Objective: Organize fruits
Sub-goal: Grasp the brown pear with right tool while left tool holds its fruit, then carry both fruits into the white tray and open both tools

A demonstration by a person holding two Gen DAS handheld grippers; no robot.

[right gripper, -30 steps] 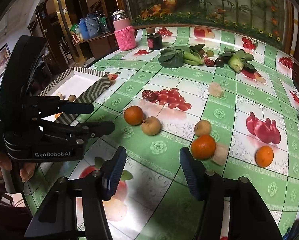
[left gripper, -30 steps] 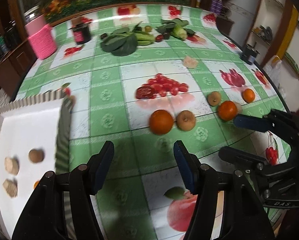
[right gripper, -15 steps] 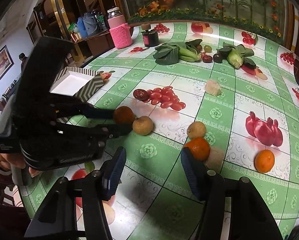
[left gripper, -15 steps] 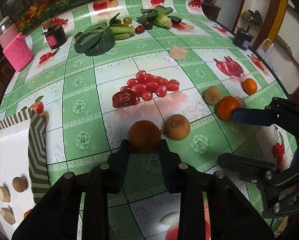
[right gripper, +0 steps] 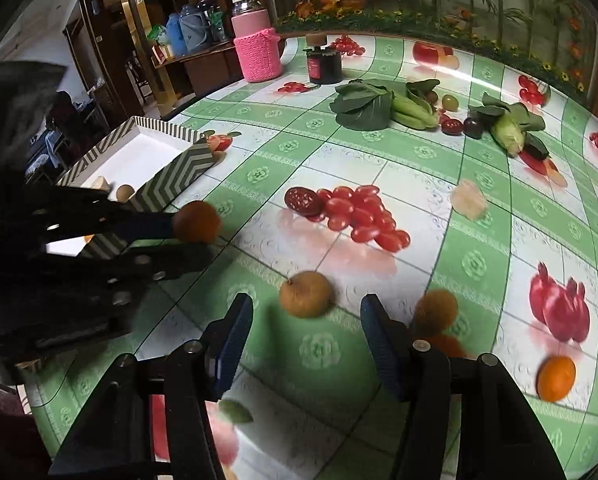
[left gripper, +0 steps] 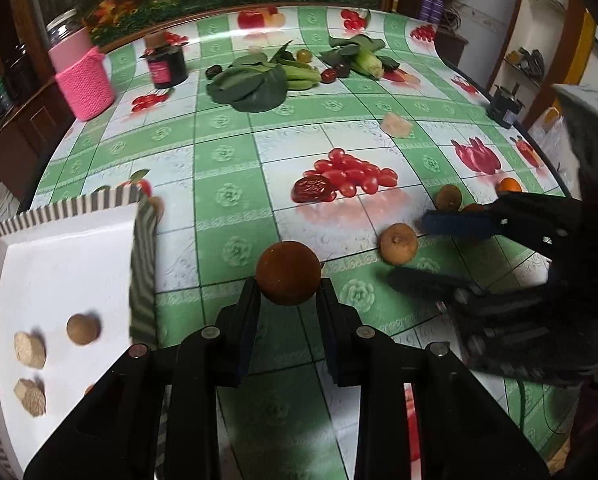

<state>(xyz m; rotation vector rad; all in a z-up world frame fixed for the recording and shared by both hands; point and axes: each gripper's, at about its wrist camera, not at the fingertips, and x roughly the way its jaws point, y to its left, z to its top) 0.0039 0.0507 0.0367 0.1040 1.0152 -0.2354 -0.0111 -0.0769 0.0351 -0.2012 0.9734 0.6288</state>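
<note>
Since the earlier frames, the left gripper (left gripper: 288, 300) has clamped onto the round brown-orange fruit (left gripper: 288, 273), now held beside the striped tray (left gripper: 141, 248). It should be carried level over the tray's white floor and lowered before release. The right gripper (right gripper: 307, 336) is closing, pads not yet touching the tan, matte fruit (right gripper: 306, 294) on the tablecloth (right gripper: 379, 152).

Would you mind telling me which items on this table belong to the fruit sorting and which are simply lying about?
Part of the job:
- orange fruit clamped in the left gripper
- brown fruit ahead of the closing right gripper, not yet between its fingers
- small orange
- striped box

Lying about:
- pink knitted jar
- dark jar
- leafy greens
- corn
</note>
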